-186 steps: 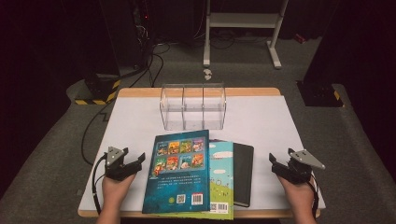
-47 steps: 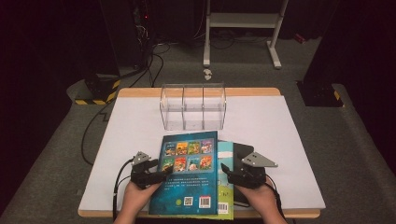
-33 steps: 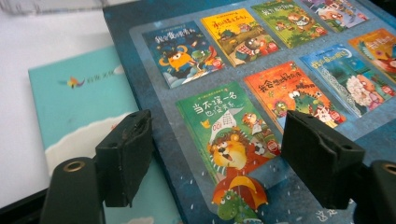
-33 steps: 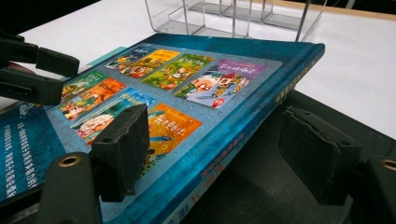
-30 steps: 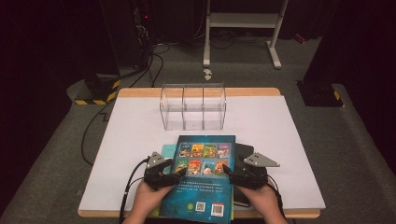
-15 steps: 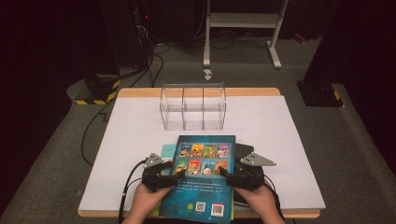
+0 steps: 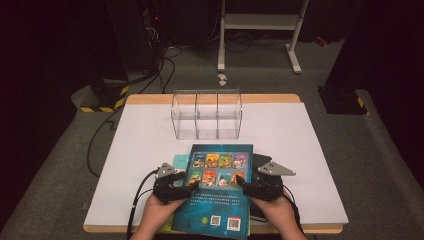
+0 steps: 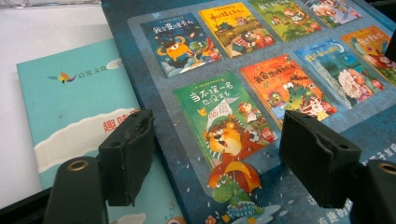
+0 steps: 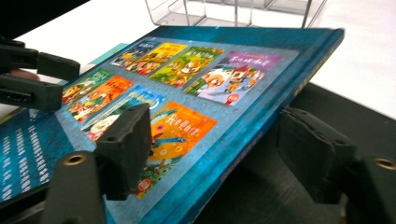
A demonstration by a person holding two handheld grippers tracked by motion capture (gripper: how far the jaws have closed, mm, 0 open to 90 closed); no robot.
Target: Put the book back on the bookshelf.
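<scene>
A blue picture book (image 7: 220, 195) (image 8: 243, 93) (image 9: 196, 84) lies on top of a teal book (image 7: 179, 161) (image 8: 79, 107) and a black book (image 7: 260, 162) (image 9: 289, 186) near the table's front edge. My left gripper (image 7: 187, 185) (image 8: 217, 158) is open at the blue book's left edge, one jaw over the teal cover and one over the blue cover. My right gripper (image 7: 241, 182) (image 9: 224, 154) is open and straddles the blue book's right edge, which sits raised above the black book.
A clear three-compartment organiser (image 7: 206, 115) (image 9: 233, 9) stands empty at the back middle of the white table (image 7: 310, 150). Cables trail from both grippers over the front edge. Dark floor and a metal stand (image 7: 260, 30) lie beyond the table.
Both hands came in from the table's sides to the blue book's edges. The blue book slid right over the other two books. Almost nothing moved in the last half second.
</scene>
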